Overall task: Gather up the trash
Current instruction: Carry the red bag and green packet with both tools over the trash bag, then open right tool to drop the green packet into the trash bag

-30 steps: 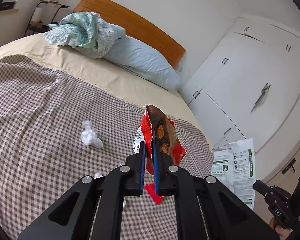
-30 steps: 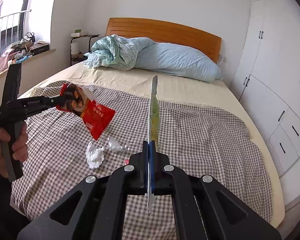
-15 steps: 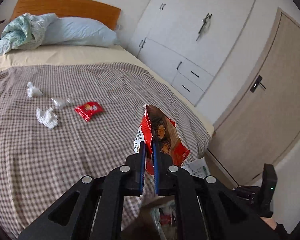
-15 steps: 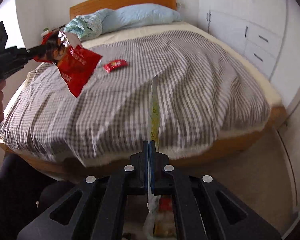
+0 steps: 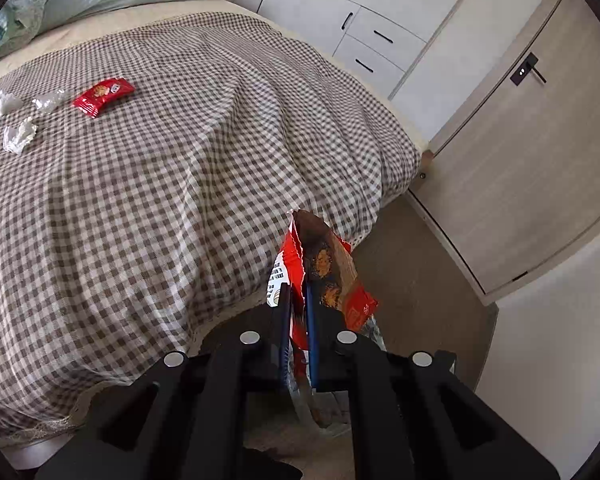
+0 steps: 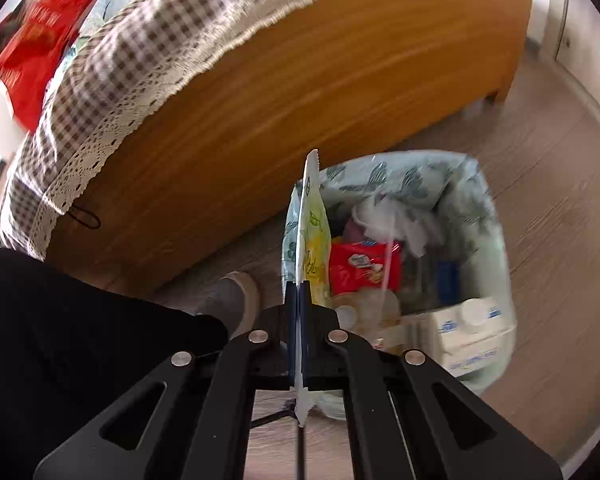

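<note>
Right gripper (image 6: pixel 299 300) clamps the flat wrapper (image 6: pixel 310 216) just above the lined bin (image 6: pixel 496 216): center it over the opening before releasing; left gripper (image 5: pixel 298 308) pinches the red snack bag (image 5: pixel 324 264).

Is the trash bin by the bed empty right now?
No, the trash bin already holds crumpled paper, a red packet and white bottles.

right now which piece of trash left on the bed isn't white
The small red snack wrapper on the checkered blanket. The three crumpled bits beside it are white or clear.
</note>
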Demonstrator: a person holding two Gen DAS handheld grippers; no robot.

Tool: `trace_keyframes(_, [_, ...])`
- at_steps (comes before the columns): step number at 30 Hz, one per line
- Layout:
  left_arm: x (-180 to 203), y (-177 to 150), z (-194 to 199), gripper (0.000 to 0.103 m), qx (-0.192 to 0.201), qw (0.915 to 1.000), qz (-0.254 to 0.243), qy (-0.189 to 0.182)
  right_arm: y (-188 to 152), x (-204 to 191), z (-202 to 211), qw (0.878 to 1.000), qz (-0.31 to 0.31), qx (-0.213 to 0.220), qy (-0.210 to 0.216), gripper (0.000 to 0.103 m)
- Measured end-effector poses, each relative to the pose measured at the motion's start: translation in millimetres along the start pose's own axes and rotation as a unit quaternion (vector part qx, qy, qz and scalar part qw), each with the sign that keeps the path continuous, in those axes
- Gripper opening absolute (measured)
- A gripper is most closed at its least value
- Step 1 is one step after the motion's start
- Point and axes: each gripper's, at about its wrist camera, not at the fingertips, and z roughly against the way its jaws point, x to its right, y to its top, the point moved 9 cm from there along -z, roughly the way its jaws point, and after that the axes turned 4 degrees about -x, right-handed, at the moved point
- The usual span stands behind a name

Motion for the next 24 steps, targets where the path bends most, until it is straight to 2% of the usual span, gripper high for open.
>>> trace_keyframes(7, [18, -16, -28, 0.005, -0.033, 0.9994, -0.011, 0.007, 6, -9, -7, 0.999, -0.009, 0.012, 0.032, 0.002])
trace_keyframes(10, [23, -18, -35, 0.005, -0.040, 0.9990, -0.016, 0.008, 11, -12, -10, 0.999, -0.003, 0.013, 0.031, 0.002])
trace_keyframes(12, [24, -19, -39, 0.005, -0.043, 0.9989, -0.016, 0.010, 9, -11, -21, 1.000, 0.004, 0.000, 0.011, 0.002])
trace_keyframes(18, [26, -29, -55, 0.005, -0.062, 0.9980, -0.011, 0.006, -17, -1, -64, 0.998, 0.012, -0.063, -0.009, 0.002])
trace_keyframes(24, [31, -46, -88, 0.005, -0.109, 0.9940, 0.002, -0.011, -48, 4, -92, 0.997, 0.026, -0.079, -0.006, 0.002])
